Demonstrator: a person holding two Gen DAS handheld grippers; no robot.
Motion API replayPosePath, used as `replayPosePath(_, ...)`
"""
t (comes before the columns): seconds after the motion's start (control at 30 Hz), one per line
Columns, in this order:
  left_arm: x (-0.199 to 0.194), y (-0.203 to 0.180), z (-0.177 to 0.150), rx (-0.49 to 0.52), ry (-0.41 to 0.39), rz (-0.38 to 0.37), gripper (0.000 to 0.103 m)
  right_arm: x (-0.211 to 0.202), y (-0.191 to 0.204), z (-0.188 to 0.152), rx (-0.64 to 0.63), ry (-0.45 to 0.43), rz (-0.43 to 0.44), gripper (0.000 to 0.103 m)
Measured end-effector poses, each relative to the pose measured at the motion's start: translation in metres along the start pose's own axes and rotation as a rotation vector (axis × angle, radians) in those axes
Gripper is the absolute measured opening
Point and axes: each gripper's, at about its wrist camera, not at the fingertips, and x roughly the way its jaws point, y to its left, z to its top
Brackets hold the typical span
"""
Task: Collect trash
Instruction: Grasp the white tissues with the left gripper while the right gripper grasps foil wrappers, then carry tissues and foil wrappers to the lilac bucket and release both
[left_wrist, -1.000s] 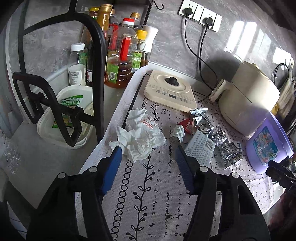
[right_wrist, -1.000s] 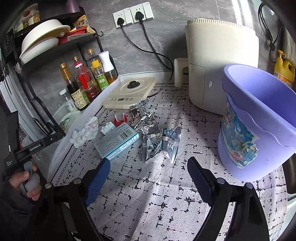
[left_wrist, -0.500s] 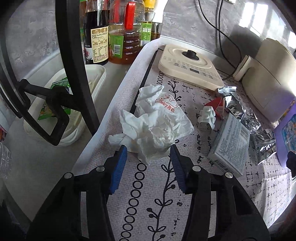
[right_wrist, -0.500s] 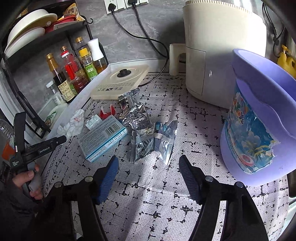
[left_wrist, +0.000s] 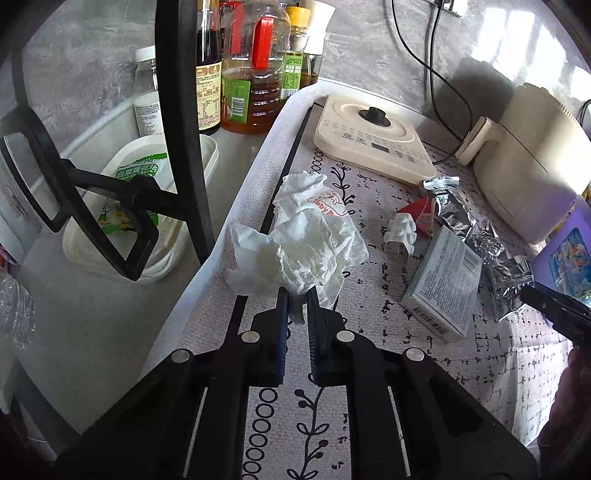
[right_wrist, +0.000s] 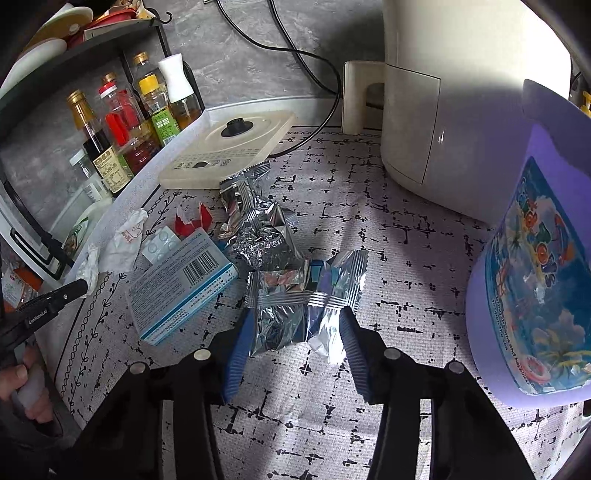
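My left gripper (left_wrist: 295, 295) is shut on the near edge of a crumpled white tissue (left_wrist: 306, 236) lying at the mat's left edge; the tissue also shows in the right wrist view (right_wrist: 122, 243). My right gripper (right_wrist: 293, 325) is open, its jaws on either side of a silver foil wrapper (right_wrist: 295, 306) on the mat. More foil wrappers (right_wrist: 255, 229), a blue-and-white carton (right_wrist: 181, 284), a white blister piece (left_wrist: 400, 232) and a red scrap (left_wrist: 421, 214) lie between them. A purple bin (right_wrist: 535, 273) stands to the right.
A cream induction cooker (left_wrist: 373, 136) and a cream air fryer (right_wrist: 461, 96) stand at the back with cables. Bottles (left_wrist: 251, 74) and a black wire rack (left_wrist: 181, 129) stand to the left, beside a white tub (left_wrist: 92, 254).
My left gripper has closed on the tissue's near edge. My right gripper has moved forward and down, so its open jaws now flank the foil wrapper.
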Motion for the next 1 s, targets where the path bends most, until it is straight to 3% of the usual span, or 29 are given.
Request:
replayPosePath(0.03, -0.004, -0.001, 0.000, 0.006, -0.005, 0.003, 0.010, 0.003, 0.000, 0.000, -0.002, 0.006, -0.003, 0.022)
replayPosePath(0.17, -0.015, -0.002, -0.001, 0.014, -0.018, 0.000, 0.010, 0.004, 0.001, -0.002, -0.018, -0.001, 0.024, 0.009)
replayPosePath(0.47, -0.047, -0.019, 0.013, 0.065, -0.090, -0.024, 0.010, -0.043, 0.004, -0.004, -0.012, -0.090, 0.047, 0.007)
replayPosePath(0.73, -0.075, -0.049, 0.033, 0.091, -0.157, -0.087, 0.010, -0.116, -0.004, 0.004, -0.012, -0.264, 0.054, 0.006)
replayPosePath(1.0, -0.099, -0.091, 0.057, 0.152, -0.235, -0.133, 0.010, -0.178, -0.027, 0.022, -0.002, -0.414, -0.007, 0.006)
